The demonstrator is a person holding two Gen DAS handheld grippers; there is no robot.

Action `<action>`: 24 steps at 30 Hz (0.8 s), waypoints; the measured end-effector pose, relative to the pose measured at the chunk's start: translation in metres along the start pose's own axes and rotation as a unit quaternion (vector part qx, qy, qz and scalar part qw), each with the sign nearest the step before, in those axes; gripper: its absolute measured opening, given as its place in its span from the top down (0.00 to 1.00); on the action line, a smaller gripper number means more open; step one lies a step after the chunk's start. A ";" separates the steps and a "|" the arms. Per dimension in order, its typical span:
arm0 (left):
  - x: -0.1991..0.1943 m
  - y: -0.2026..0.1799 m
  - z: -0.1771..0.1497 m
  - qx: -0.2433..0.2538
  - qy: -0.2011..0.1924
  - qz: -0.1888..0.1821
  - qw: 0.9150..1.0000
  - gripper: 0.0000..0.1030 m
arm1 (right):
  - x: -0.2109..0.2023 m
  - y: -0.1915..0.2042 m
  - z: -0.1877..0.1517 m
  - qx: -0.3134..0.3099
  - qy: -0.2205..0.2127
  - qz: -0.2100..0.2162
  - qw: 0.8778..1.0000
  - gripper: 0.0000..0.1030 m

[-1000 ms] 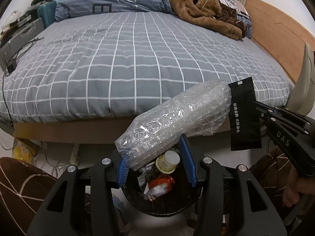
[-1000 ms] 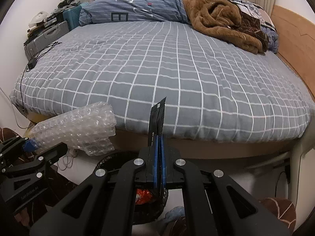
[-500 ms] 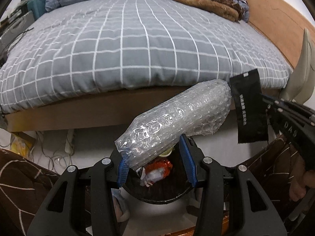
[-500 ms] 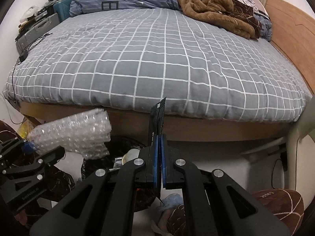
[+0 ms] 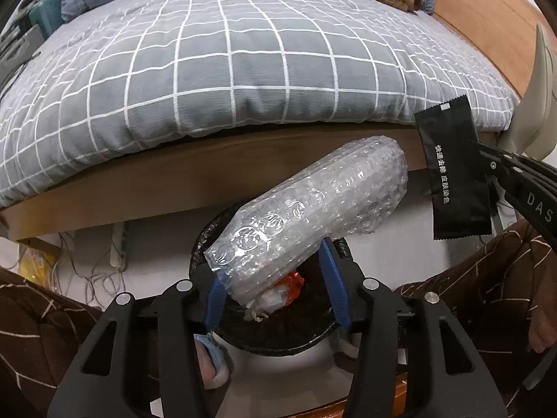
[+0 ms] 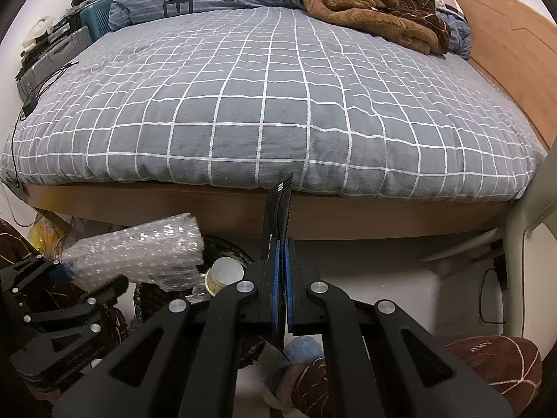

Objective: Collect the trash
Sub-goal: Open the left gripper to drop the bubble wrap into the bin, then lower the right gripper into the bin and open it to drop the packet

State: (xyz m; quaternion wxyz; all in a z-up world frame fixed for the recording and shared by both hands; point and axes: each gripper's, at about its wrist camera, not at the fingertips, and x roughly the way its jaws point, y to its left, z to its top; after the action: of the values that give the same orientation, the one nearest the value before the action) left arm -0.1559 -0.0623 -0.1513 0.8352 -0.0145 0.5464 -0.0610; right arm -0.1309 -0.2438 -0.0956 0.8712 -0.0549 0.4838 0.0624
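A roll of clear bubble wrap (image 5: 313, 202) lies slanted between the blue pads of my left gripper (image 5: 269, 264), right above a black-lined trash bin (image 5: 278, 334). The jaws are opening, and the pads still touch the roll's lower end. The bin holds an orange wrapper (image 5: 290, 284) and a paper cup (image 6: 224, 275). My right gripper (image 6: 282, 244) is shut on a flat black sachet (image 6: 278, 216) with white print. That sachet (image 5: 452, 174) hangs to the right of the roll, beside the bin. From the right wrist, the roll (image 6: 139, 254) and left gripper (image 6: 66, 268) are low on the left.
A bed with a grey checked cover (image 6: 278, 104) and wooden frame (image 6: 348, 216) stands just behind the bin. A brown blanket (image 6: 365, 7) and suitcases (image 6: 55, 55) lie at the far end. Cables (image 5: 97, 261) trail on the floor at left. A person's brown-trousered legs (image 5: 487, 278) flank the bin.
Both grippers have come down and tipped toward the bin, which shows more fully under them. The roll and the sachet have stayed in their jaws.
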 end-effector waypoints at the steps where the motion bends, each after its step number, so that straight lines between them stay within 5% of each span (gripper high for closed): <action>1: 0.001 0.000 -0.001 0.002 -0.001 0.002 1.000 0.49 | 0.000 0.001 0.000 0.000 0.000 0.001 1.000 0.98; 24: -0.025 0.039 0.005 -0.039 -0.047 0.016 0.998 0.07 | 0.011 0.036 0.010 -0.024 0.005 0.035 0.999 0.97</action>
State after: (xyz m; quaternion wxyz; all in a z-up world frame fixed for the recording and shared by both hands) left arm -0.1580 -0.0209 -0.1305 0.8597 -0.0415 0.5086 -0.0254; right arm -0.1230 -0.2061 -0.1009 0.8646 -0.0588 0.4880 0.1039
